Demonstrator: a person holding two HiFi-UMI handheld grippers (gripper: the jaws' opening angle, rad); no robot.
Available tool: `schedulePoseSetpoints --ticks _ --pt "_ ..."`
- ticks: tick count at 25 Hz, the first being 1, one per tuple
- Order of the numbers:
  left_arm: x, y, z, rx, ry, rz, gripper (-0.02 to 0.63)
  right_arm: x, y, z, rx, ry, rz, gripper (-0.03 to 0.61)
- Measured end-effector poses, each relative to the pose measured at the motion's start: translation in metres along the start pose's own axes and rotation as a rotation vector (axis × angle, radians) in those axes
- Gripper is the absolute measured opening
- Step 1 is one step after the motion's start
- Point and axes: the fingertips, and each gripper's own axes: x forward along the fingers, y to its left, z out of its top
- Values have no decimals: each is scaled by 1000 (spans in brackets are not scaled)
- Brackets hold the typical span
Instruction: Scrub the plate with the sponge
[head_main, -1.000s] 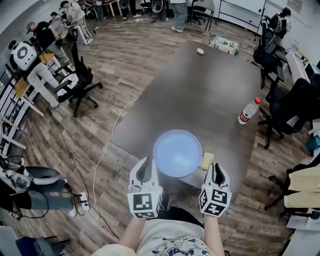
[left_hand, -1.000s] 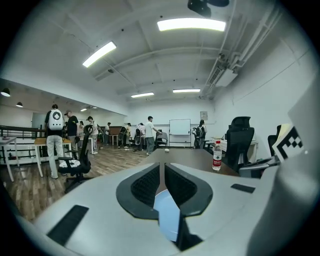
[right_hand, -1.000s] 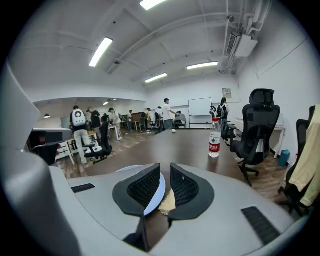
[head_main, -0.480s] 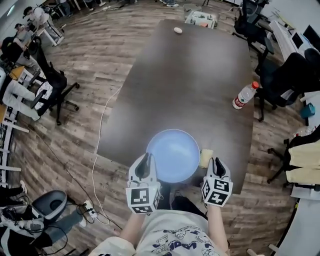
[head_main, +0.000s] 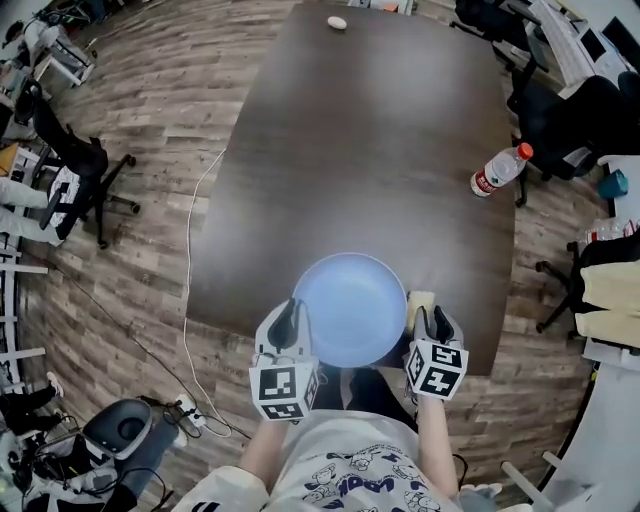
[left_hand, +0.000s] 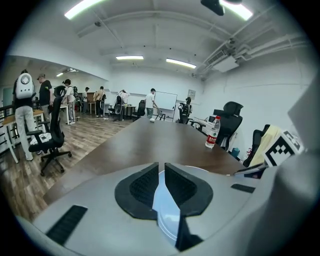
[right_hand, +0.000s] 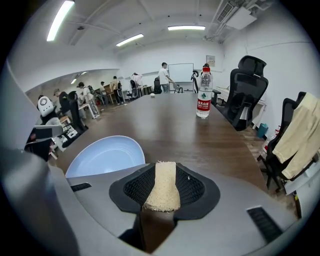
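Plate (head_main: 350, 308): pale blue, round, shallow, at the near end of the dark table (head_main: 380, 140), near rim overhanging the table's edge toward the person. Resting on the wood or held just clear of it: not readable from the head view.

Left rim pinched by the left gripper (head_main: 289, 315), jaws closed tight on it. Only a sliver of blue visible between the pads in the left gripper view, rest of the plate masked there by the gripper's grey body.

Sponge (head_main: 420, 301): pale yellow, coarse, just beside the plate's right rim, clamped between the jaws of the right gripper (head_main: 431, 318). Touching the rim or barely off it: unclear. In the right gripper view, upper face plain to see, lower end lost in shadow behind the pads.

Further out: water bottle (head_main: 497, 170), red cap, upright near the table's right edge, well apart from the plate. Small white object (head_main: 337, 22) at the far end, too small to identify. Black office chair (head_main: 72, 155) on the wood floor at left, white cable (head_main: 190, 240) trailing alongside the table. Forearms and printed shirt cut off at the bottom edge. Distant people in both gripper views, too small for detail.
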Motion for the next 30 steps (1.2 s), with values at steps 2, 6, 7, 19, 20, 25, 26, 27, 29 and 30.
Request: schedulePoseSetpoints --ticks 2,6,7,19,20,25,26,27,29,30 --pt "7 3 -3 -3 13 -4 21 5 0 -4 0 17 -5 101" --pt "15 11 -8 -10 46 -3 21 10 -1 -12 -18 54 -20 101" --pt "17 13 -9 -12 50 -3 21 12 -2 -15 -16 63 -19 101" --pt "32 11 -22 -22 106 -16 23 20 -3 -26 -40 108 -4 101" --pt "32 12 -23 -26 109 -16 23 20 -2 -25 -39 107 0 101" --pt "31 17 -25 -39 112 -12 23 21 6 -29 -40 127 20 101" --pt "31 18 -25 -40 111 -12 23 21 6 -31 -37 130 20 101" --pt "30 18 -25 -39 110 -11 22 22 6 -32 -36 133 18 101" --pt "29 20 -26 -37 110 -10 22 23 6 -34 -40 139 12 101" --pt "29 20 -26 -38 111 -9 23 24 6 -35 -45 143 9 101"
